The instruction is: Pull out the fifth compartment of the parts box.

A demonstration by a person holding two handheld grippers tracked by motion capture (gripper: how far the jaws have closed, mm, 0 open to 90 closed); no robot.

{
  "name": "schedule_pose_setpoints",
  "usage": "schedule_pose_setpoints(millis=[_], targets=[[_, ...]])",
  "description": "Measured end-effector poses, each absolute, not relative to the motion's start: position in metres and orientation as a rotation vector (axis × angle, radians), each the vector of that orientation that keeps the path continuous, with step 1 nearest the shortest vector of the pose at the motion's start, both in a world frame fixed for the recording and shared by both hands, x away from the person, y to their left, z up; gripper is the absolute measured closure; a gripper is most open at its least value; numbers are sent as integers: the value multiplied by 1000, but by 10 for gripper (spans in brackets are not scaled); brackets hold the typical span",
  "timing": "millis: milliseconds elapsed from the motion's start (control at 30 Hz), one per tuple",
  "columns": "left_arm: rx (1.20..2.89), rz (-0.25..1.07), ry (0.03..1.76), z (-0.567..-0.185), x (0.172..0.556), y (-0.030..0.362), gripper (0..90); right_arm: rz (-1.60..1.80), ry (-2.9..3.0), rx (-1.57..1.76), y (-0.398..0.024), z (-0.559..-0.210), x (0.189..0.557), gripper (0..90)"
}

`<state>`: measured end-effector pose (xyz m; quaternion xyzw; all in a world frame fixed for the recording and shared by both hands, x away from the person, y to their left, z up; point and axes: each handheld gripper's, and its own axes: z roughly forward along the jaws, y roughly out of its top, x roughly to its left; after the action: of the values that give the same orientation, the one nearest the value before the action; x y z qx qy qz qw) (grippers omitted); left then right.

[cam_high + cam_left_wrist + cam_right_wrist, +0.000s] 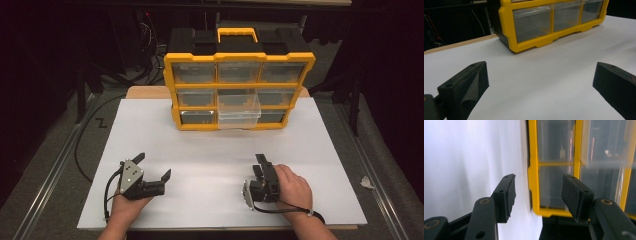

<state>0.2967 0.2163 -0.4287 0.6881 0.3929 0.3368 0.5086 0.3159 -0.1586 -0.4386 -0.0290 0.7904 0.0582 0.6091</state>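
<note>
Yellow-framed and black-bodied, a drawer organiser is stood upright at the far edge of the white table, its long axis running left to right and its clear drawer fronts facing the near side. One clear drawer in the middle column is seen pulled out toward the near side. The left gripper is held near left, jaws spread wide and empty. The right gripper is held near right, turned on its side and pointed toward the organiser, jaws partly apart with nothing between them.
</note>
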Motion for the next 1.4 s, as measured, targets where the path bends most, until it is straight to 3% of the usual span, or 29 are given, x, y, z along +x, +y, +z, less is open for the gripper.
schedule_pose_setpoints(millis=[467, 800, 1067, 1400], targets=[[1653, 820, 972, -430, 297, 220, 8, 160, 1816, -17, -182, -430, 315, 405], [1661, 818, 965, -430, 296, 219, 8, 156, 1840, 5, -185, -430, 318, 242], [1650, 821, 970, -429, 297, 221, 8, 148, 1826, 9, -185, -432, 321, 9], [1653, 822, 972, -429, 297, 221, 8, 207, 1816, 54, -187, -430, 322, 9]])
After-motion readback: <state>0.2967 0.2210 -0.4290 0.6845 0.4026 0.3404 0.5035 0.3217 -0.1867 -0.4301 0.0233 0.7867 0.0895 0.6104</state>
